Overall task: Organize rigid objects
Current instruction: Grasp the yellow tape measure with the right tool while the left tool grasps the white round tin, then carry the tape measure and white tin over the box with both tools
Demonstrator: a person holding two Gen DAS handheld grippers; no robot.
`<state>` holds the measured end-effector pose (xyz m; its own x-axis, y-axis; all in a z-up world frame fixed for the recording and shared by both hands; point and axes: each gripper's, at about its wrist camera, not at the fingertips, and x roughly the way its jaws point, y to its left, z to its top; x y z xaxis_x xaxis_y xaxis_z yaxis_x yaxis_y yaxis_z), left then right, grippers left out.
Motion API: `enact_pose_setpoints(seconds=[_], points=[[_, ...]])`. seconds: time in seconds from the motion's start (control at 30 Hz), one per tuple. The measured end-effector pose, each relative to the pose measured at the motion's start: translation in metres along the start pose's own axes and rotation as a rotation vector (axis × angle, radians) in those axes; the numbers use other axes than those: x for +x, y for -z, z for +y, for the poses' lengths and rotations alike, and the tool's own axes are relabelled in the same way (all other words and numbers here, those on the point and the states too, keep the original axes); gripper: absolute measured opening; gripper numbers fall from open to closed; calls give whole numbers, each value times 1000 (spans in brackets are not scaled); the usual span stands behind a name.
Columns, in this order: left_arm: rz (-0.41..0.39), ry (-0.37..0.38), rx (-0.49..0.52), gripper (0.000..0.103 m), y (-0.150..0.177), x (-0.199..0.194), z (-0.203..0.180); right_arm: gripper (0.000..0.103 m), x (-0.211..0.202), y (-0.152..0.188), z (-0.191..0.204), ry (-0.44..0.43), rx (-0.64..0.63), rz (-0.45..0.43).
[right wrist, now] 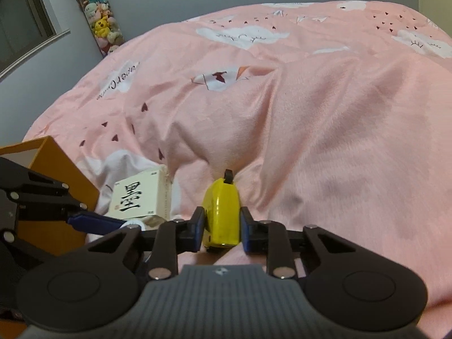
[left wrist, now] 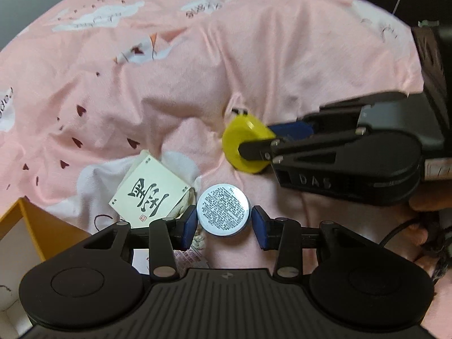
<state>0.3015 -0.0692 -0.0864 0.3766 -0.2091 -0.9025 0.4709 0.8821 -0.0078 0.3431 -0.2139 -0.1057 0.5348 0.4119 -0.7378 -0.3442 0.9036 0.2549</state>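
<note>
A round white tin [left wrist: 223, 213] with small black print lies on the pink duvet between the blue pads of my left gripper [left wrist: 223, 221]; the jaws stand open around it with small gaps each side. A cream square box [left wrist: 149, 193] with black calligraphy lies just left of the tin, and it also shows in the right wrist view [right wrist: 141, 197]. My right gripper [right wrist: 221, 227] is shut on a yellow tape measure [right wrist: 223, 212], held on edge at the duvet. From the left wrist view the tape measure [left wrist: 243, 144] sits just beyond and right of the tin.
An open orange box with a white inside [left wrist: 36, 226] stands at the lower left, also in the right wrist view [right wrist: 56, 175]. The rumpled pink duvet [right wrist: 310, 127] covers the bed. A tube of plush toys [right wrist: 99, 17] hangs on the far wall.
</note>
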Motion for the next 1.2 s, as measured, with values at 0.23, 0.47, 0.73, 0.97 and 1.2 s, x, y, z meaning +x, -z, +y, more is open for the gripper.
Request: enact_pose_setpoints(seconds=[0.23,0.47,0.73,0.97,1.2], points=[[-106,11,-16,47,8,-50,-14,18,-38,4,18,-5,-31,-46],[-181,20,-56,47,36,-101,0,18,-81,3,46,-38,-87,-92],[-211,-95,-148,47,84,-156,57,18,-116,-4,104,-195,-152,-126],[-149,-154,-94,47,124,-162,85,18,-107,-5,177,-294,-297,-76],[-38,-172,82,47,147,-137,97,18,-55,-3,235,-314,-411,79]])
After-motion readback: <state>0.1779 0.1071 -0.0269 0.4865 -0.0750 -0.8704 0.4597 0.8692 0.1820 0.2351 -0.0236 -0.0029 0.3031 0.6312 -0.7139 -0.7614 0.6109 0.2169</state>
